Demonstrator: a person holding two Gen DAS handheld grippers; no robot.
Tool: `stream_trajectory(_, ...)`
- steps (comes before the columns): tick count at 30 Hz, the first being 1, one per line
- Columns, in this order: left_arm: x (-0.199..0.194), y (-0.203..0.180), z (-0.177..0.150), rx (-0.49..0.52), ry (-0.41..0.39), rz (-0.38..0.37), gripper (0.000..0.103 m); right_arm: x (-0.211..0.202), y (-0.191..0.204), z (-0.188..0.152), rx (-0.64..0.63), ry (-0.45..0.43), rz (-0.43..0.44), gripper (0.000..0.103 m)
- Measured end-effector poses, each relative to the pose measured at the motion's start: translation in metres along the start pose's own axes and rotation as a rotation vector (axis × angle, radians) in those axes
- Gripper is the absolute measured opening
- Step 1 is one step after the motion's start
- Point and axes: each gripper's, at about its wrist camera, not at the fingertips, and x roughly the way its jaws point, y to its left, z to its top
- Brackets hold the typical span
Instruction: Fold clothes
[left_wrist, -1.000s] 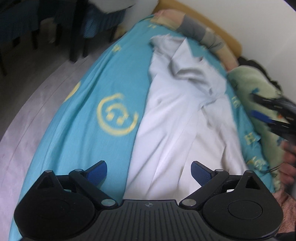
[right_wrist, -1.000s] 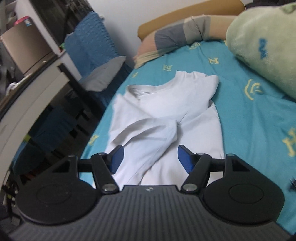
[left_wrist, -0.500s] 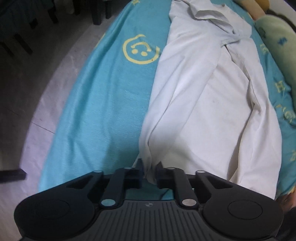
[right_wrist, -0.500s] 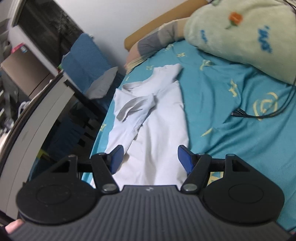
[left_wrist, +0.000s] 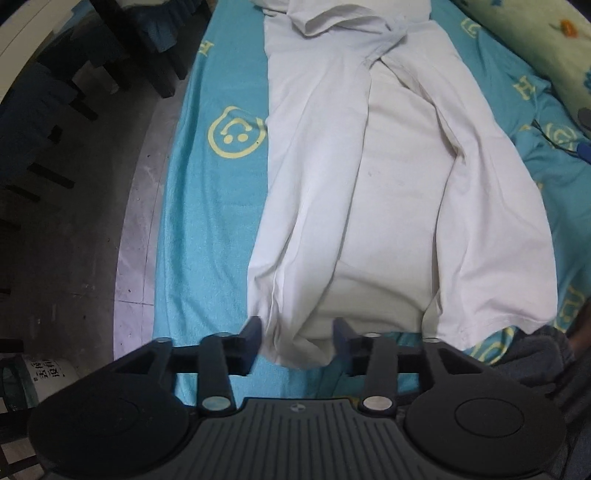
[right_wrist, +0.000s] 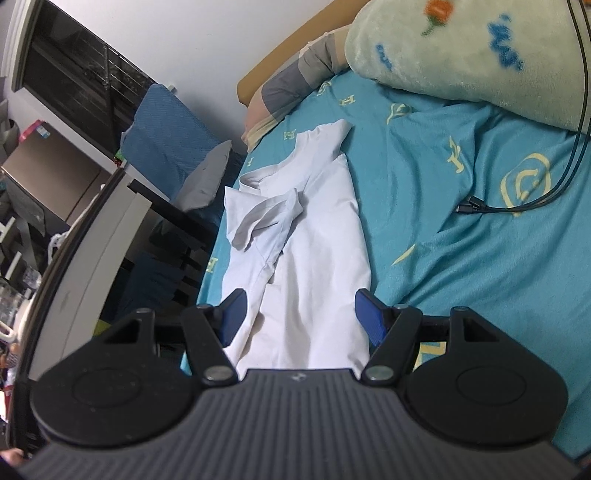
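A white shirt (left_wrist: 388, 177) lies lengthwise on a turquoise bed sheet (left_wrist: 207, 221), its sides and sleeves folded inward. My left gripper (left_wrist: 297, 338) is open at the shirt's near hem, with bunched hem cloth lying between the fingers. In the right wrist view the same shirt (right_wrist: 314, 251) runs away from me towards the pillow end. My right gripper (right_wrist: 299, 315) is open and empty, just above the shirt's near end.
A green plush blanket (right_wrist: 480, 48) lies on the bed at the right, with black cables (right_wrist: 517, 199) trailing on the sheet. A striped pillow (right_wrist: 291, 85) lies at the headboard. Dark chairs (left_wrist: 92, 66) and bare floor (left_wrist: 92, 240) lie left of the bed.
My left gripper was shut on the shirt's near hem half a second ago and has now opened, letting the cloth go. The right gripper stayed open and moved slightly along the shirt.
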Motion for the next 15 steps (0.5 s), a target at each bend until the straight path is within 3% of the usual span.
stream_trajectory(3,0.008,-0.008,-0.001,0.007,-0.002,-0.004,0.052,0.0,0.0,0.0,-0.005,0.005,0.005,0.068)
stream_trajectory(9,0.054,-0.013,0.004,0.013,0.085,0.145,0.055,0.003,-0.001,-0.001,-0.002,0.019,0.0,0.068)
stream_trajectory(10,0.057,-0.01,0.004,-0.002,0.1,0.145,0.049,0.003,-0.002,-0.002,-0.001,0.021,-0.001,0.068)
stream_trajectory(11,0.058,-0.008,0.005,-0.009,0.11,0.141,0.029,0.004,-0.002,-0.002,-0.001,0.022,-0.001,0.068)
stream_trajectory(13,0.05,-0.008,0.007,0.017,0.097,0.104,0.005,0.005,-0.002,-0.002,-0.002,0.025,-0.001,0.068)
stream_trajectory(15,0.035,-0.014,0.009,0.088,0.057,0.077,0.005,0.005,-0.001,-0.002,-0.003,0.027,-0.002,0.068)
